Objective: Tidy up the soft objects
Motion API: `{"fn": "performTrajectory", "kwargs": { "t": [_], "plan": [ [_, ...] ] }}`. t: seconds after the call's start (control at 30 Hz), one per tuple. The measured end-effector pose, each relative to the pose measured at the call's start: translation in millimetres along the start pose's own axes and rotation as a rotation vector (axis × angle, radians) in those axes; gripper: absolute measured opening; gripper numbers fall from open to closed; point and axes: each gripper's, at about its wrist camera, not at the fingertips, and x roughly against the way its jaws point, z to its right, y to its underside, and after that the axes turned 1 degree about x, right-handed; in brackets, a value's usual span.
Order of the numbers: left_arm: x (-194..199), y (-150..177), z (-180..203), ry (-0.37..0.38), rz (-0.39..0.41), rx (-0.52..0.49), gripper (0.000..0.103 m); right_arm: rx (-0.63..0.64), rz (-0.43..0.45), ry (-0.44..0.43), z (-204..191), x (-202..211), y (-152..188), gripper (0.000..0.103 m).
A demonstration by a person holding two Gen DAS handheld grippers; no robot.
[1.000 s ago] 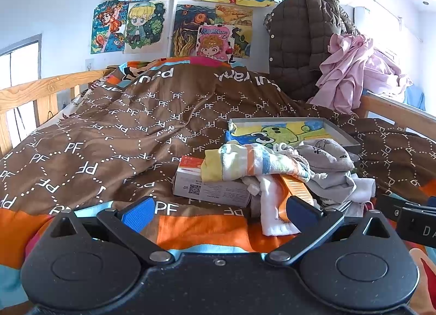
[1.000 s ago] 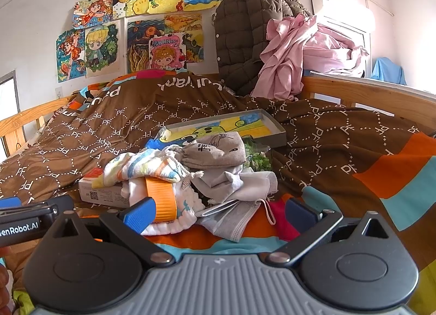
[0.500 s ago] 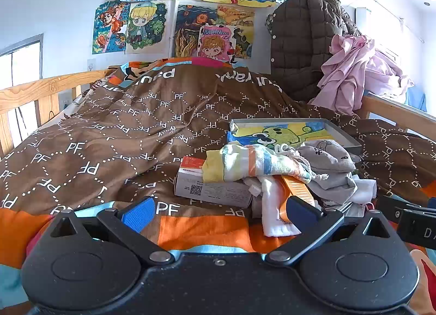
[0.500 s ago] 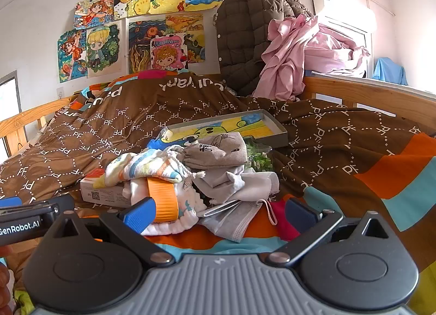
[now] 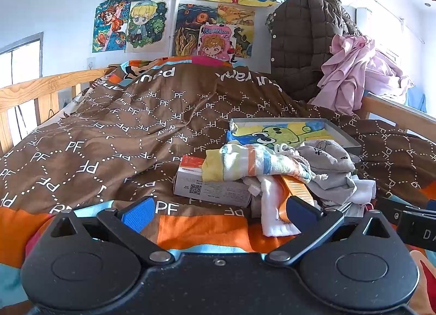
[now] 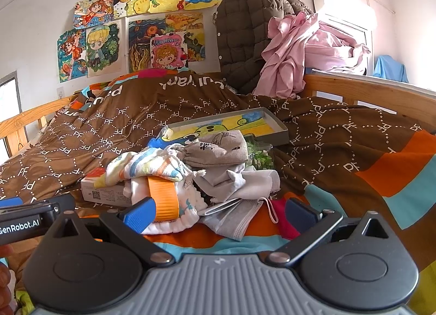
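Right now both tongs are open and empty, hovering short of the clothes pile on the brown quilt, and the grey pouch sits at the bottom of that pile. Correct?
Not quite. The grey pouch lies on top of the clothes pile, not at the bottom; the right wrist view shows it best. The rest stands: left tongs and right tongs are open and empty, short of the pile on the brown quilt.

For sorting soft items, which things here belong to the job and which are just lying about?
Job: striped cloth, grey pouch, grey garment, face mask.
Lying about: white carton, picture tray, brown jacket, pink clothes.
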Motion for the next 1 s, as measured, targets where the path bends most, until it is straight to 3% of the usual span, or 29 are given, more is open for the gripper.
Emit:
{"fn": "performTrajectory", "kwargs": {
  "t": [0.63, 0.8, 1.0],
  "plan": [
    [-3, 0, 0, 0.012, -0.007, 0.013, 0.102, 0.004, -0.001, -0.003, -2, -1, 1, 0.103],
    [-11, 1, -10, 0.052, -0.054, 0.108, 0.102, -0.006, 0.013, -0.001, -1, -1, 2, 0.103],
    [-20, -9, -19, 0.048, -0.077, 0.216, 0.102, -0.039, 0.029, -0.025, 9, -3, -7, 0.103]
  ]
}}
